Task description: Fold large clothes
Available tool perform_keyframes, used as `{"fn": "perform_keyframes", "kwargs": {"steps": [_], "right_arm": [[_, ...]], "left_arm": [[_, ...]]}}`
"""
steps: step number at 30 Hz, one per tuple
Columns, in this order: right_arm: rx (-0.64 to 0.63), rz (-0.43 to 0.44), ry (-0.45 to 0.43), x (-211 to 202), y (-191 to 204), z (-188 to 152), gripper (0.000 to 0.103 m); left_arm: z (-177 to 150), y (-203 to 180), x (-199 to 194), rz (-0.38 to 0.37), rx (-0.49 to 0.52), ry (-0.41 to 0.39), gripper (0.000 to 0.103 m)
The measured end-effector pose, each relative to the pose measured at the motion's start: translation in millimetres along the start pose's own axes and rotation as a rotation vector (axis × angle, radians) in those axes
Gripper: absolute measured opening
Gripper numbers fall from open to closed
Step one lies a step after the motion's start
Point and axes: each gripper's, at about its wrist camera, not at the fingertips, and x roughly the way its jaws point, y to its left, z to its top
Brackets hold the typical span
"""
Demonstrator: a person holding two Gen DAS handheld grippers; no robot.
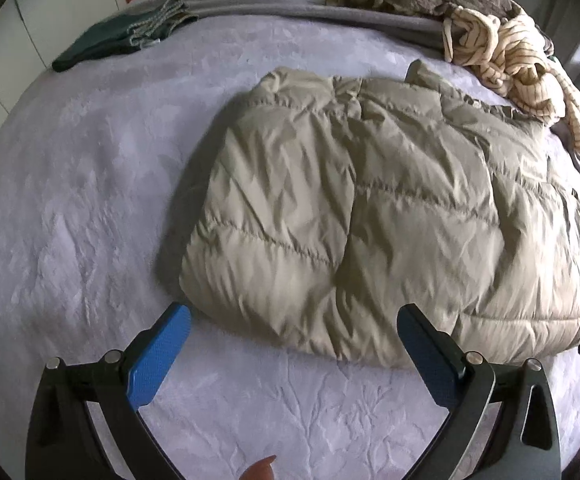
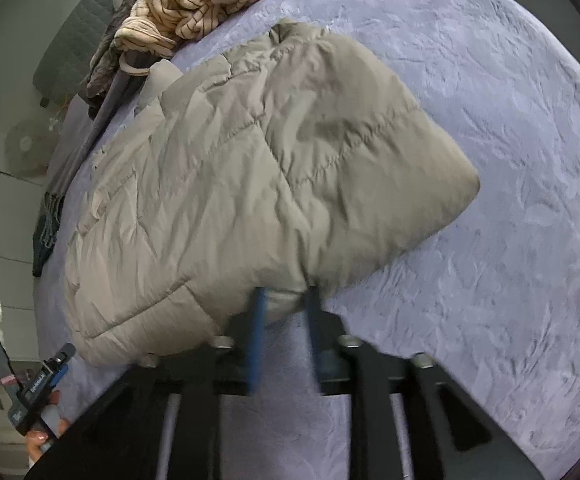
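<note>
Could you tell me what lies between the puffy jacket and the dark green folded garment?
Only bare bedspread separates jacket from green garment, in the left wrist view.

Lavender bedspread (image 1: pixel 69 200), grey blanket (image 1: pixel 249 6), white fan (image 2: pixel 23 146).

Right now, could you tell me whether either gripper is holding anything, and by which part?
Nothing is held. The left gripper is wide open; the right gripper's jaws straddle the beige puffer jacket's near edge without pressing it.

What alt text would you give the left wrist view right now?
A folded beige puffer jacket lies on a lavender bedspread, just beyond the left tool, whose blue-padded jaws stand wide open with nothing between them. A striped cream garment is heaped at the far right, and folded dark green clothing sits far left.
</note>
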Motion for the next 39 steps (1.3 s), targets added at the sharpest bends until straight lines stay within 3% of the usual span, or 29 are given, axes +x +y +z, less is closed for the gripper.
{"fn": "perform_keyframes", "kwargs": {"steps": [1,4,8,14,17,25,28,29,39], "right_arm": [[0.007,0.005,-0.001,0.3,0.1,-1.4,0.052],[0.034,0.034,0.002,2.3,-1.7,-5.5,0.058],[0.100,0.105,0.014,7.0,-8.7,-7.4,0.080],[0.163,0.168,0.028,14.1,-17.6,-10.3,0.081],[0.196,0.194,0.034,18.0,-25.0,-9.9,0.092],[0.224,0.245,0.037,29.6,-25.1,-4.5,0.092],[0.250,0.290,0.037,35.7,-23.8,-1.8,0.096],[0.258,0.311,0.041,39.2,-21.6,0.9,0.103],[0.313,0.413,0.070,66.1,-9.3,18.8,0.103]], "left_arm": [[-1.1,1.1,1.2,-0.007,-0.003,0.006,0.103],[-4.1,3.5,3.1,-0.003,0.004,0.001,0.103],[-6.3,11.1,11.8,-0.028,-0.021,0.043,0.103],[-13.1,30.0,16.2,-0.046,-0.110,0.040,0.103],[-15.4,40.9,22.6,-0.144,-0.179,0.070,0.103],[-23.4,58.0,42.7,-0.441,-0.360,0.106,0.103],[-26.3,57.8,52.5,-0.511,-0.398,0.119,0.103],[-27.1,57.9,55.5,-0.525,-0.409,0.119,0.103],[-6.1,57.3,85.2,-0.576,-0.472,0.109,0.103]]}}
